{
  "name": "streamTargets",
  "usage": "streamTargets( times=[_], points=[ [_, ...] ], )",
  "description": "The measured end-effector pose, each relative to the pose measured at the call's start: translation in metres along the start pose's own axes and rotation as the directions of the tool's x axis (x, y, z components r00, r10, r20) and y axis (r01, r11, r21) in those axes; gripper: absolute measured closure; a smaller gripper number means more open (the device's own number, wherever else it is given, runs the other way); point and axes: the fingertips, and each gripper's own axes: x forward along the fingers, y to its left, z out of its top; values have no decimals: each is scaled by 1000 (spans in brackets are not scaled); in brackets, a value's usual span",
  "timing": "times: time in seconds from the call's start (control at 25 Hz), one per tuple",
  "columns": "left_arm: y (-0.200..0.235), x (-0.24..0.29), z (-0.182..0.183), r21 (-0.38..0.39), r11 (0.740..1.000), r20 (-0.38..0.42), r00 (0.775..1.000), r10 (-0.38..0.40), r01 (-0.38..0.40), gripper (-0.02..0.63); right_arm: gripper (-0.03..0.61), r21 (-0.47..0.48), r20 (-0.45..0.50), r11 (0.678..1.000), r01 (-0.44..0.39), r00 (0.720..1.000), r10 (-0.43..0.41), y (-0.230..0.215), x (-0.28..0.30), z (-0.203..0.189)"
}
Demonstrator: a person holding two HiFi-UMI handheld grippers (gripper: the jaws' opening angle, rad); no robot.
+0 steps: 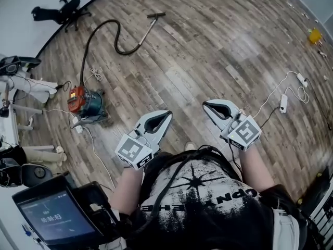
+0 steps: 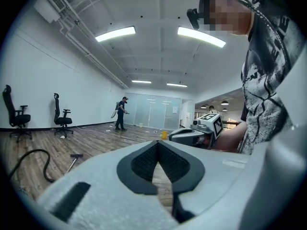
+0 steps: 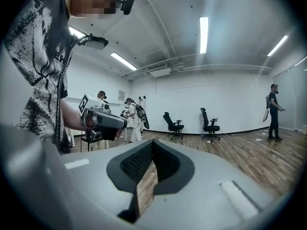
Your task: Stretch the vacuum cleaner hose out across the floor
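Item: vacuum cleaner hose (image 1: 99,33), black, lying on the wooden floor (image 1: 218,46) far and to the left of both claws, well apart from them. It is curved from the orange-and-teal canister (image 1: 86,104) away to the far side, then looped right into the wand, which ends at the floor nozzle (image 1: 156,15). The left gripper (image 1: 167,113) is judged the nearer; the right gripper (image 1: 206,104) is farther off. Both sets of jaws are pressed together with nothing between them. The whole run is shown only in the head view; a hose loop (image 2: 33,155) and nozzle are caught by the left gripper view; only chairs (image 3: 172,123) and people are seen in the right gripper view.
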Motion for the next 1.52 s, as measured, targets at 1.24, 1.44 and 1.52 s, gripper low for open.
streamTargets(
  times=[1.24, 1.44, 1.52],
  points=[
    [253, -19, 35, -36, 993, 41, 993, -110, 111, 612, 574, -80, -9, 993, 92, 996, -93, -81, 233, 67],
    [282, -10, 36, -34, 988, 41, 988, -149, 150, 612, 574, -111, 27, 987, 116, 993, -114, -96, 261, 80],
    [291, -6, 34, -43, 985, 44, 986, -163, 165, 612, 574, -93, -2, 986, 141, 990, -142, -102, 263, 73]
  ],
)
